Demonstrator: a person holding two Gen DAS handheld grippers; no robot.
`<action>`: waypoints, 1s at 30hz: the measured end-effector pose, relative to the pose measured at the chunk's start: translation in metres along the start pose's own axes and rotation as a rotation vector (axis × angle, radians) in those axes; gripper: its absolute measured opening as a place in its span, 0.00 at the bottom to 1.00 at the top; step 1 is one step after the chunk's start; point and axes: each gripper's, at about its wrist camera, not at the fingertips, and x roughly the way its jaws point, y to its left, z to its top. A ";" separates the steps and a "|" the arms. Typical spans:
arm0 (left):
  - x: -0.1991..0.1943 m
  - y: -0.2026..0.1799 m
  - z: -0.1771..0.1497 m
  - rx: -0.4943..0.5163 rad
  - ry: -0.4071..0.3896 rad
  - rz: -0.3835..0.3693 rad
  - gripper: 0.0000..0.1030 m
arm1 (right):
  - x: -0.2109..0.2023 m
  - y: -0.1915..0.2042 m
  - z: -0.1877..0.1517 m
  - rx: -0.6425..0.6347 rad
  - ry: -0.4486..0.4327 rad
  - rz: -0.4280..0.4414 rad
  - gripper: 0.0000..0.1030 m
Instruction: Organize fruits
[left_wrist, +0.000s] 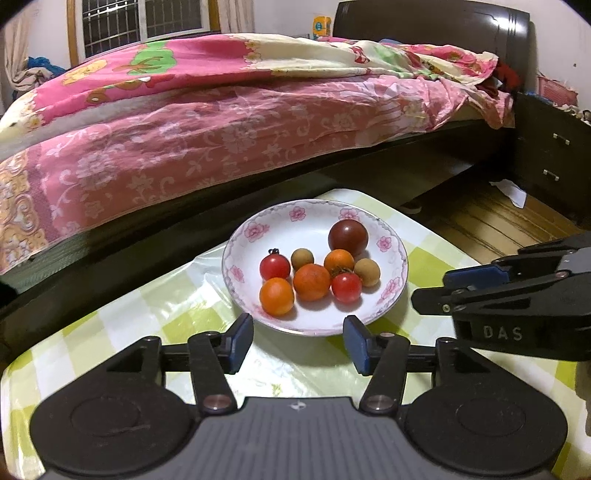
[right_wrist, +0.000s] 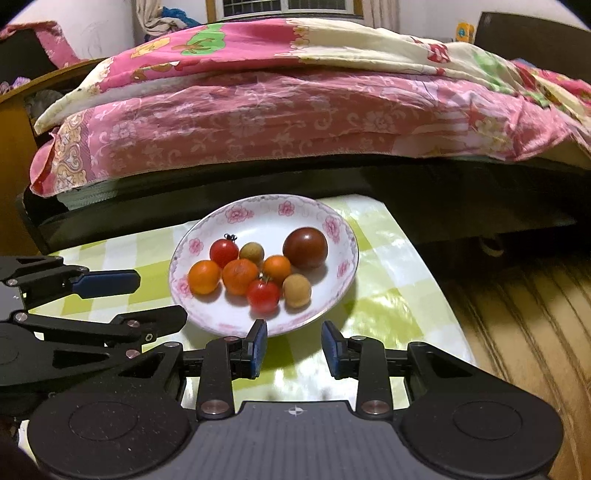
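Note:
A white plate (left_wrist: 255, 229) (right_wrist: 258, 221) with pink flowers sits on the green-checked table (left_wrist: 166, 306) (right_wrist: 388, 295). It holds a dark tomato (left_wrist: 348, 238) (right_wrist: 305, 247), two red cherry tomatoes (left_wrist: 274, 266) (right_wrist: 263, 295), three orange fruits (left_wrist: 311, 281) (right_wrist: 239, 276) and two brown longans (left_wrist: 366, 271) (right_wrist: 296, 290). My left gripper (left_wrist: 299, 330) (right_wrist: 162, 297) stands open just before the plate's near rim, nothing between its blue pads. My right gripper (right_wrist: 294, 332) (left_wrist: 432, 291) hovers at the plate's right side, its jaws a little apart and empty.
A bed (left_wrist: 221, 122) with pink flowered covers and a dark frame runs behind the table. Wooden floor (right_wrist: 517, 332) lies to the right. A dark nightstand (left_wrist: 554, 158) with drawers stands at the far right, with a white scrap (left_wrist: 513, 192) on the floor before it.

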 end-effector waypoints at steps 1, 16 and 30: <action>-0.002 0.001 -0.001 -0.010 0.001 0.006 0.61 | -0.003 0.000 -0.001 0.007 -0.001 0.000 0.27; -0.033 -0.001 -0.025 -0.048 0.013 0.065 0.73 | -0.035 0.010 -0.023 0.043 -0.007 0.001 0.33; -0.059 -0.015 -0.044 -0.033 0.009 0.119 0.84 | -0.059 0.019 -0.043 0.062 -0.002 0.007 0.33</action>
